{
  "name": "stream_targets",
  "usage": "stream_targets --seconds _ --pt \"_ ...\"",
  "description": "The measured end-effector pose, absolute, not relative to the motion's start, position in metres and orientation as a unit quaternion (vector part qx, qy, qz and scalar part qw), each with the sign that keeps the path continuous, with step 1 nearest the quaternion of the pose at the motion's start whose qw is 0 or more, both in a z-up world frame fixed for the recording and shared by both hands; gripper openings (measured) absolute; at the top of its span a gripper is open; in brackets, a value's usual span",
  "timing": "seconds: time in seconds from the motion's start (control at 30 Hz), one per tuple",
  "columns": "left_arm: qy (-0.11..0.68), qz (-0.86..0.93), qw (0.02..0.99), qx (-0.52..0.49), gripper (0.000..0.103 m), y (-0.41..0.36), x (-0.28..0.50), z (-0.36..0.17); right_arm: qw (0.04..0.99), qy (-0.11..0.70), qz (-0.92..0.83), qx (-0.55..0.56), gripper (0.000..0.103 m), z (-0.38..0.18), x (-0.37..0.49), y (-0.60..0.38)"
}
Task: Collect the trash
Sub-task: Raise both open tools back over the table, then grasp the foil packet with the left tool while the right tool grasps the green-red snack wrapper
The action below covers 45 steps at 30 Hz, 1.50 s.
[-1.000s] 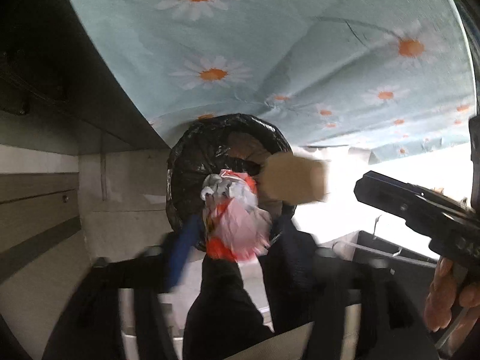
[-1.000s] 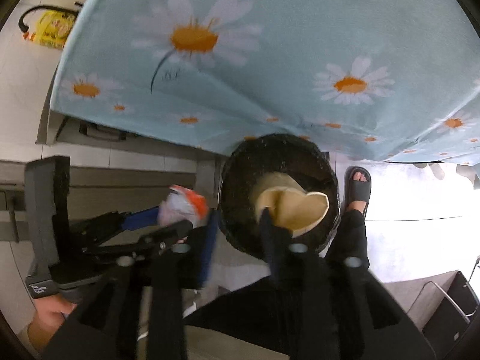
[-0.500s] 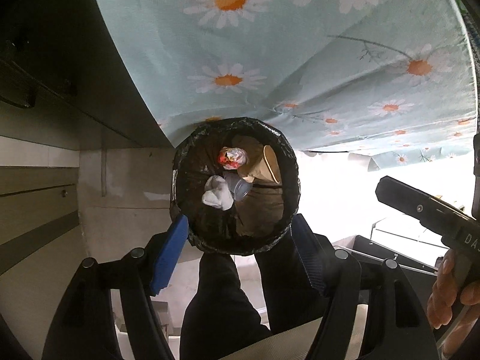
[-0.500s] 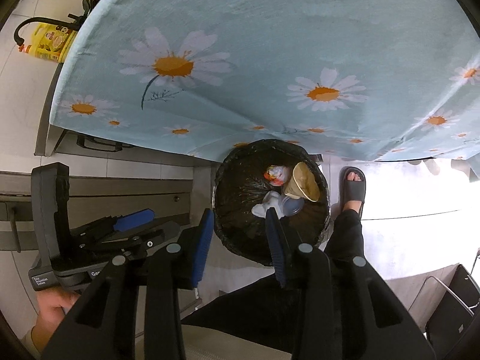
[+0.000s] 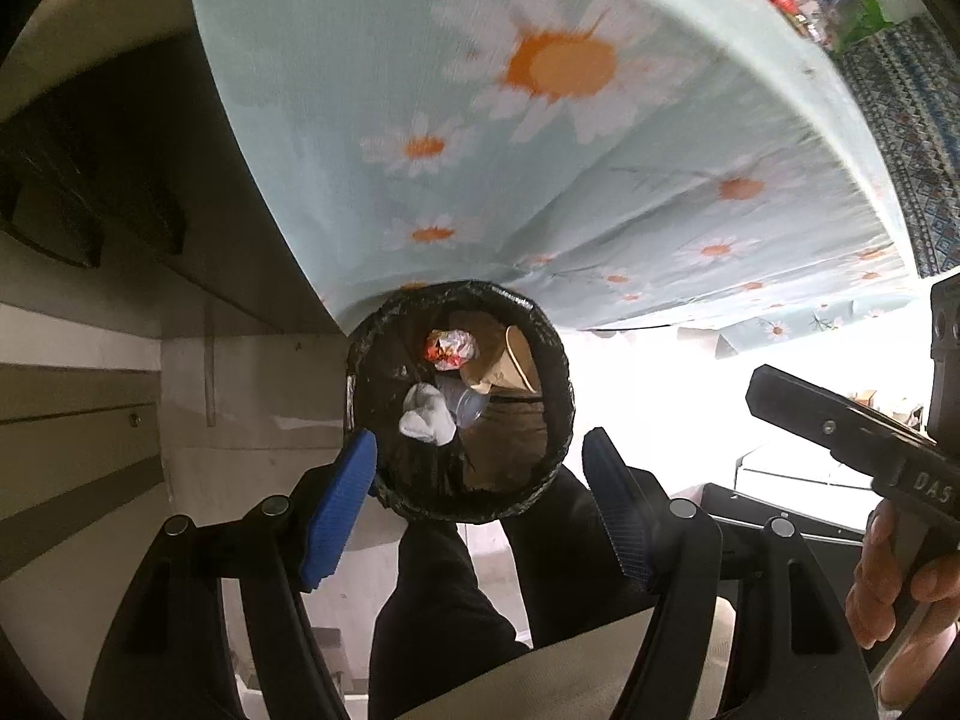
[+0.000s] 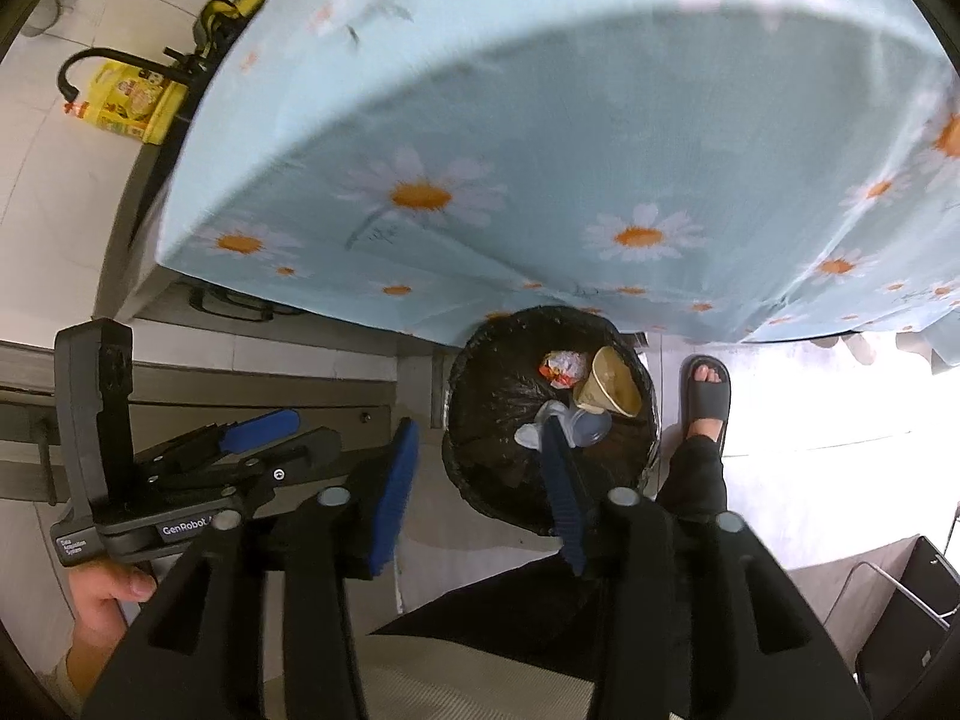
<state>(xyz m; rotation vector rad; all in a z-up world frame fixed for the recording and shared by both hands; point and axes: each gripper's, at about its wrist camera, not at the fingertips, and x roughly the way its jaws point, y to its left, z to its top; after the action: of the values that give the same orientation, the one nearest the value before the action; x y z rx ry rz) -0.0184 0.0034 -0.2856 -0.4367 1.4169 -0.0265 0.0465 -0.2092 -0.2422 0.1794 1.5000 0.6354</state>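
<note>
Both the left gripper (image 5: 480, 504) and the right gripper (image 6: 480, 486) hang spread and empty over the black-lined bin (image 5: 558, 372). Inside lie a paper cup (image 6: 612, 384), a red-white wrapper (image 5: 450, 349) and what may be tissue (image 5: 427, 415); the tablecloth (image 5: 540, 138) hides the bin's far rim.

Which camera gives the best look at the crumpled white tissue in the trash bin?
The left wrist view: the tissue lies fully exposed in the bin. In the right wrist view, one finger of the right tongs covers most of it.
</note>
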Motion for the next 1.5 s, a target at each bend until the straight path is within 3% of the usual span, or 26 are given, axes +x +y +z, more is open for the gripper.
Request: stream_targets --seconds 0.07,0.23,0.6,0.77,0.93,1.07,1.17,1.5 --pt "0.637 -0.017 0.746 -0.191 0.069 0.002 -0.018 -0.273 0.69 0.663 0.278 0.079 0.059 -0.232 0.046 -0.212" --pt "0.618 -0.018 0.767 -0.169 0.069 0.004 -0.017 -0.243 0.703 0.648 0.282 0.079 0.06 -0.205 0.044 -0.218" --pt "0.557 -0.029 0.821 -0.127 0.07 0.015 -0.008 -0.165 0.777 0.554 0.293 0.063 0.076 -0.108 0.056 -0.226" --pt "0.526 -0.028 0.843 -0.108 0.077 0.02 0.01 -0.132 0.806 0.515 0.288 0.05 0.08 -0.08 0.08 -0.232" --pt "0.506 -0.036 0.856 -0.101 0.087 0.02 0.045 -0.106 0.82 0.499 0.276 0.043 0.086 -0.073 0.112 -0.243" --pt "0.496 -0.036 0.863 -0.088 0.091 0.015 0.076 -0.092 0.824 0.496 0.27 0.041 0.096 -0.075 0.141 -0.249" --pt "0.492 -0.037 0.867 -0.066 0.095 0.008 0.105 -0.084 0.821 0.503 0.265 0.041 0.096 -0.081 0.168 -0.251" --pt "0.528 -0.049 0.848 0.004 0.095 -0.008 0.206 -0.104 0.803 0.531 0.269 0.009 0.096 -0.117 0.244 -0.233"
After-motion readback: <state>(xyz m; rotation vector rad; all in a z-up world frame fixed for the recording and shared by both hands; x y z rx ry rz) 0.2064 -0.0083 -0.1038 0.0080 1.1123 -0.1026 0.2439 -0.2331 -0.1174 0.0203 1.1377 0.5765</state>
